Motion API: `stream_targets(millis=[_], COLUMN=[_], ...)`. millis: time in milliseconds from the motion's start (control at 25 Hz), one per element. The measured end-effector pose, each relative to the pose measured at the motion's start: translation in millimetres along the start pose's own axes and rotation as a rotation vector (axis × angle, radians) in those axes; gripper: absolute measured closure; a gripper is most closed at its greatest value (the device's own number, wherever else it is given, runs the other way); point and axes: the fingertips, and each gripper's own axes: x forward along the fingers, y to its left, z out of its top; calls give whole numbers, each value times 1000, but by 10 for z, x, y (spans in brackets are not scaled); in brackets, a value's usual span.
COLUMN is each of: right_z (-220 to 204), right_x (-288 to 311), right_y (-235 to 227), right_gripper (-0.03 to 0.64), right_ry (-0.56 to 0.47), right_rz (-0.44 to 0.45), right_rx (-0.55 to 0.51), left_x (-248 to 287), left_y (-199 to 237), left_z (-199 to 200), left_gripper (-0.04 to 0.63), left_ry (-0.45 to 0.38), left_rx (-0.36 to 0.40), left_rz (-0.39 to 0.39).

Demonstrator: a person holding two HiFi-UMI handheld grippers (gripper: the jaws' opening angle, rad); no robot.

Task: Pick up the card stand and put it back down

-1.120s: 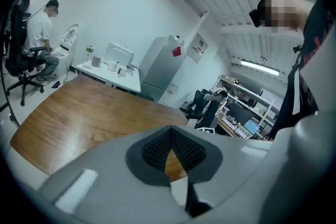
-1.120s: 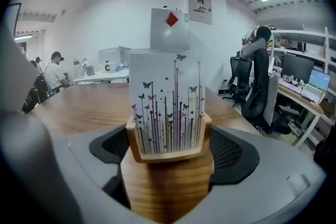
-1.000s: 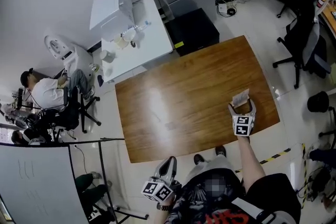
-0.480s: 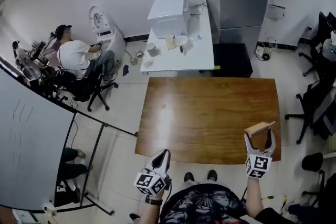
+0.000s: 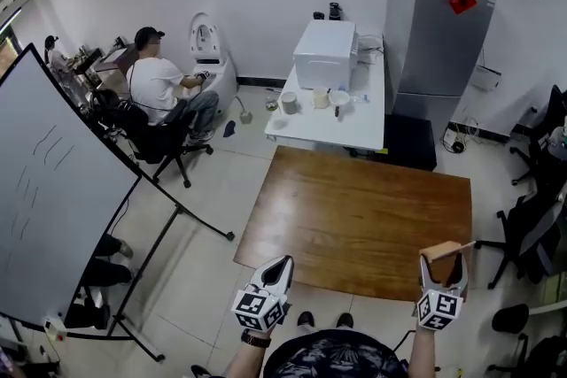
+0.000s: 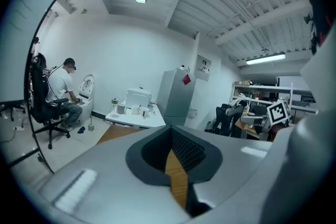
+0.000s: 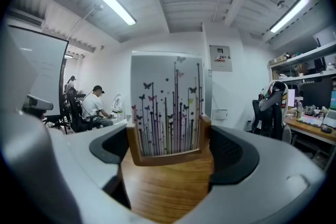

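The card stand (image 5: pixel 445 250) is a wooden base holding a card printed with butterflies and coloured stripes (image 7: pixel 167 107). My right gripper (image 5: pixel 443 263) is shut on its base, one jaw on each side, and holds it upright in the air over the near right corner of the brown wooden table (image 5: pixel 354 217). In the right gripper view the card fills the space between the jaws of the right gripper (image 7: pixel 167 150). My left gripper (image 5: pixel 280 266) is shut and holds nothing, off the table's near edge at the left. In its own view the left gripper (image 6: pixel 176 165) points toward the table.
Beyond the wooden table stands a white table (image 5: pixel 341 124) with a white box (image 5: pixel 325 54) and cups, and a grey cabinet (image 5: pixel 440 35). A whiteboard on a stand (image 5: pixel 53 190) is at the left, a seated person (image 5: pixel 164 88) behind it, and office chairs (image 5: pixel 532 226) at the right.
The head view has swung up and back, so more of the room shows. My right gripper has kept hold of the card stand and drawn it toward the table's near right corner. The left gripper stays shut.
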Motion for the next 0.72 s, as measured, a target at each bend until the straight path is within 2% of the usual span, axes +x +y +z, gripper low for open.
stream_targets(millis=[160,440,600,720], right_z=[18,-5,-191,-558], right_x=[-39,-15,202,572], right_y=[46,366,859,1435], right_gripper=[152,152,152,152], right_ry=[-11,-7,12,47], right_rz=[-2,59,170,278], right_rx=[-31,-75,-54,-50], left_x=[-54,-228,-412,-578], left_y=[-45,69,238,369], left_z=[57,-105,-201,-341], left_gripper=[595,595,595,595], left_ry=[-52,-14,-14,2], left_rx=[-52,-73,-107,-149], left_rz=[-40,-9,35,67])
